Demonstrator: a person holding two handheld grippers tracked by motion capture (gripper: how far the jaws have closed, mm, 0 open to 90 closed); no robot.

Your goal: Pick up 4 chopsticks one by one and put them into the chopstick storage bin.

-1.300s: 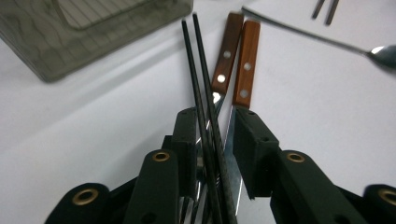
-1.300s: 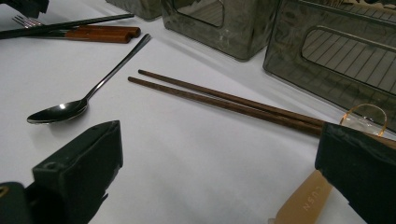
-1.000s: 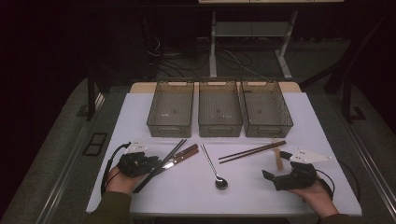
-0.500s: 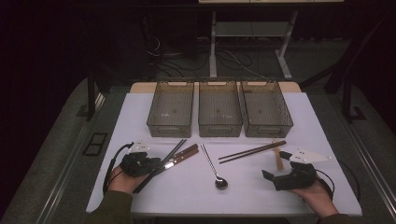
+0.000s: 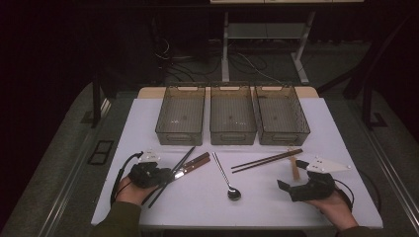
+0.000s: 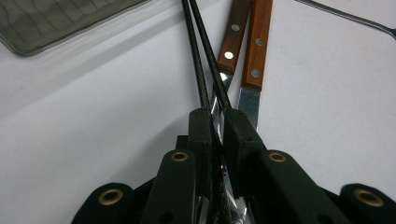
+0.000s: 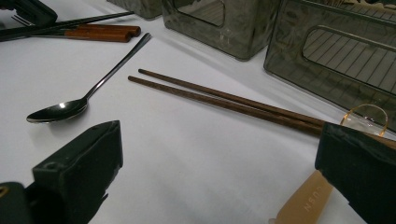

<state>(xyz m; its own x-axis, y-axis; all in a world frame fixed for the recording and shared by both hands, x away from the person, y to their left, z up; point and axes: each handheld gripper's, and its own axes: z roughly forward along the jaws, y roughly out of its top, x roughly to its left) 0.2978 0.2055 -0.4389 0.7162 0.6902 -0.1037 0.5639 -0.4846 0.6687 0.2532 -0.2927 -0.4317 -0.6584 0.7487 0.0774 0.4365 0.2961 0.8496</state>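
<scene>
My left gripper [image 6: 217, 116] is shut on a pair of black chopsticks [image 6: 198, 60], which run up and away between its jaws. In the high view that left gripper [image 5: 167, 174] lies at the front left of the white table [image 5: 148, 123], with the black chopsticks [image 5: 184, 158] slanting across it. Two wooden-handled utensils [image 6: 243, 42] lie right beside the chopsticks. My right gripper [image 5: 292, 177] rests at the front right, open with nothing between its jaws. In its own view the right gripper [image 7: 219, 154] faces a pair of brown chopsticks [image 7: 224, 100].
Three grey see-through bins [image 5: 232, 116] stand in a row at the back. A metal spoon [image 5: 228, 180] lies in the middle. A beige handle [image 7: 303, 200] with a clear ring [image 7: 369, 116] lies close to the right gripper's right jaw.
</scene>
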